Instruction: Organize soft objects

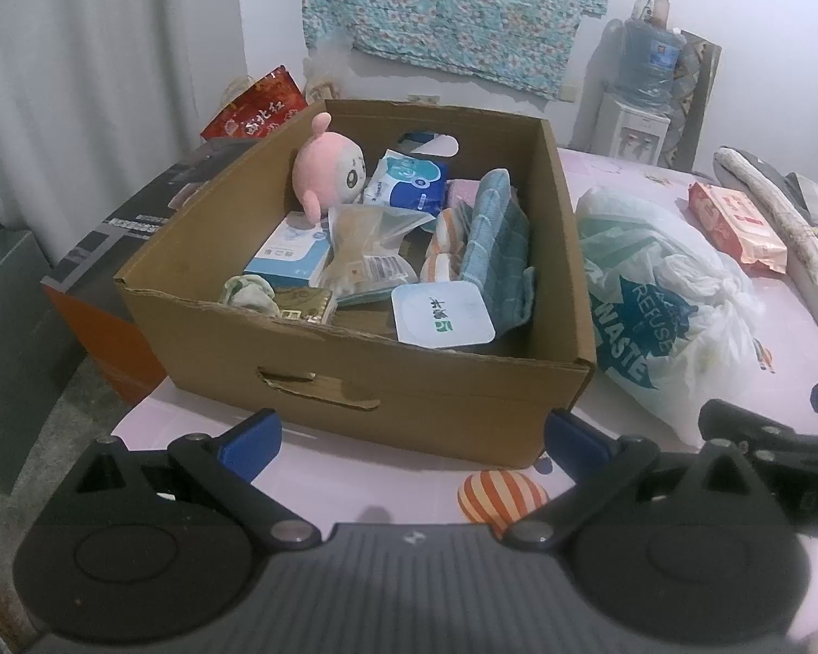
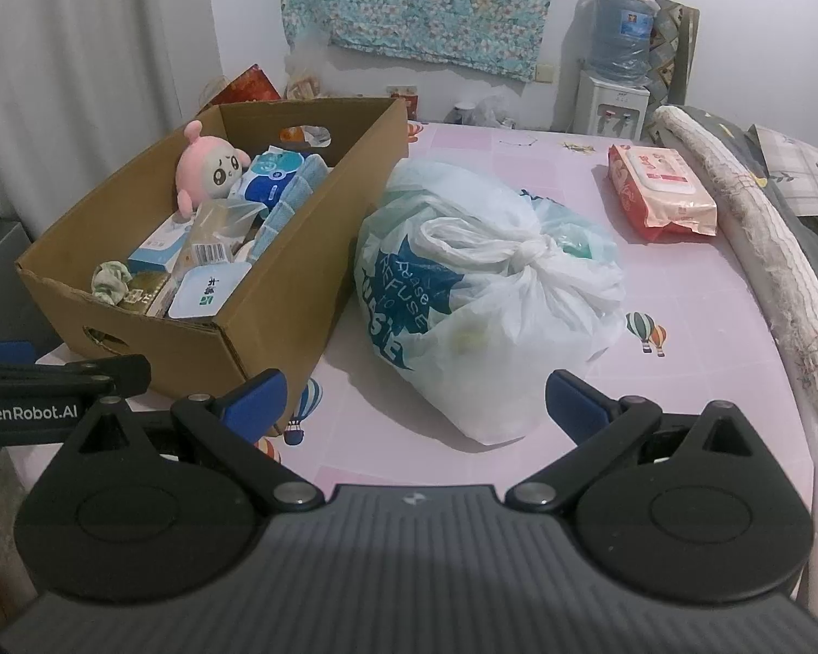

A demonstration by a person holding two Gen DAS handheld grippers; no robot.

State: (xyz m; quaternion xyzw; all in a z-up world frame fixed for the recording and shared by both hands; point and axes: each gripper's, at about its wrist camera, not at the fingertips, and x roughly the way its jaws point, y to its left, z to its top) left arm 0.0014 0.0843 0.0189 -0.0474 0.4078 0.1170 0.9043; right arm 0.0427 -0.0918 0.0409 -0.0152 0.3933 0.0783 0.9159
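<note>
Both grippers hover low at the near edge of the pink tabletop (image 2: 681, 283), jaws spread wide apart and gripping nothing. The left gripper (image 1: 411, 438) faces the cardboard box (image 1: 354, 381), which holds a pink plush toy (image 1: 327, 169), a blue towel (image 1: 491, 234), tissue packs and a white lidded tub (image 1: 441, 313) (all loosely heaped). The right gripper (image 2: 414, 400) points at a knotted white plastic bag (image 2: 480, 294) lying just right of the box. A red wet-wipes pack (image 2: 660, 191) sits farther back, well apart.
</note>
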